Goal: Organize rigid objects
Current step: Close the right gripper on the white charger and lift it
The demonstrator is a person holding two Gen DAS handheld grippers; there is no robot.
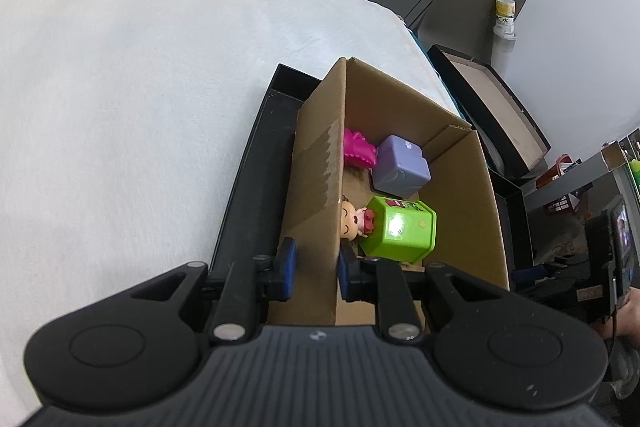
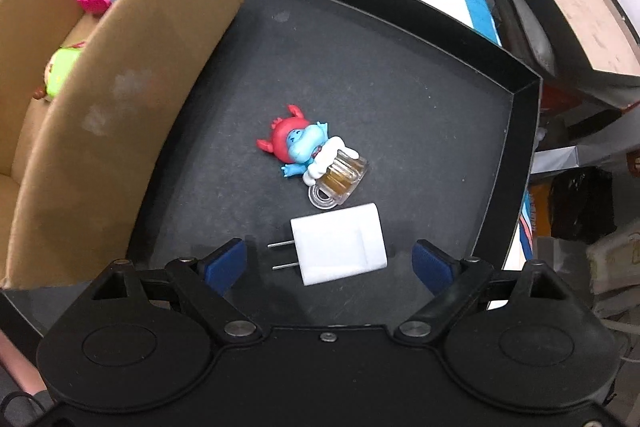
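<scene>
Left gripper (image 1: 316,269) fingers clamped on the left wall of the cardboard box (image 1: 320,187), which sits in the black tray (image 2: 360,75) on the white-covered bench (image 1: 140,87). Inside the box: green cube (image 1: 398,229) with a doll head (image 1: 349,221) beside it, purple cube (image 1: 402,167), pink toy (image 1: 358,149). Right gripper (image 2: 330,261) points down over the tray, fingers spread wide on either side of the white charger plug (image 2: 340,245), not touching it. Blue troll figure with a mug (image 2: 312,157) lies just beyond the plug.
</scene>
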